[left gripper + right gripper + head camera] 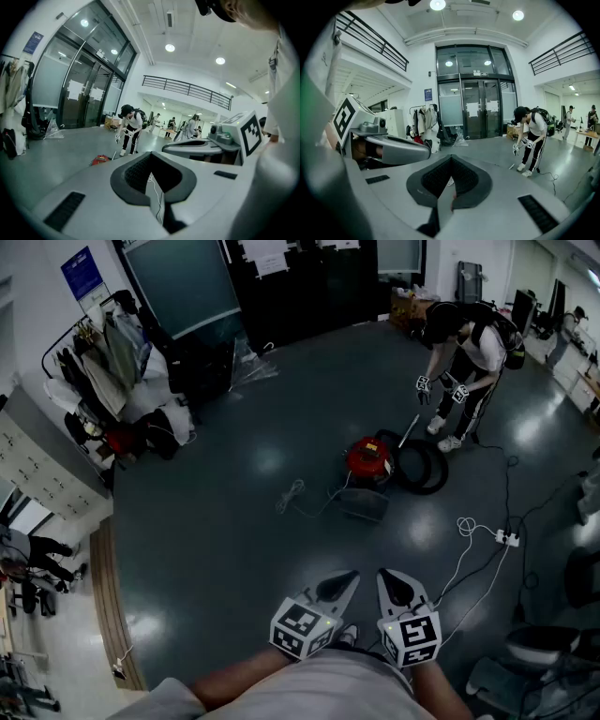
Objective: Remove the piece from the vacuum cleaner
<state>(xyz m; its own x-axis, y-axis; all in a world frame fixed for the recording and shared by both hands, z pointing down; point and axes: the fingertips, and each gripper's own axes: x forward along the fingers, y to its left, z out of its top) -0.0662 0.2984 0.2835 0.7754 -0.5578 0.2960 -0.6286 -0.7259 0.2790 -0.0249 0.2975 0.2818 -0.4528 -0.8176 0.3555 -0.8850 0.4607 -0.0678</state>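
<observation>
A red vacuum cleaner stands on the dark floor far ahead, with a coiled black hose at its right and a grey part on the floor in front. A person bends over it, near a thin pale tube. My left gripper and right gripper hang side by side close to my body, both shut and empty. In the left gripper view the left gripper has the vacuum cleaner small beyond its jaws. In the right gripper view the right gripper hides the vacuum cleaner.
A white power strip with a looping cable lies right of the vacuum. A loose white cord lies to its left. A clothes rack stands at the far left wall by glass doors. Chairs stand near my right.
</observation>
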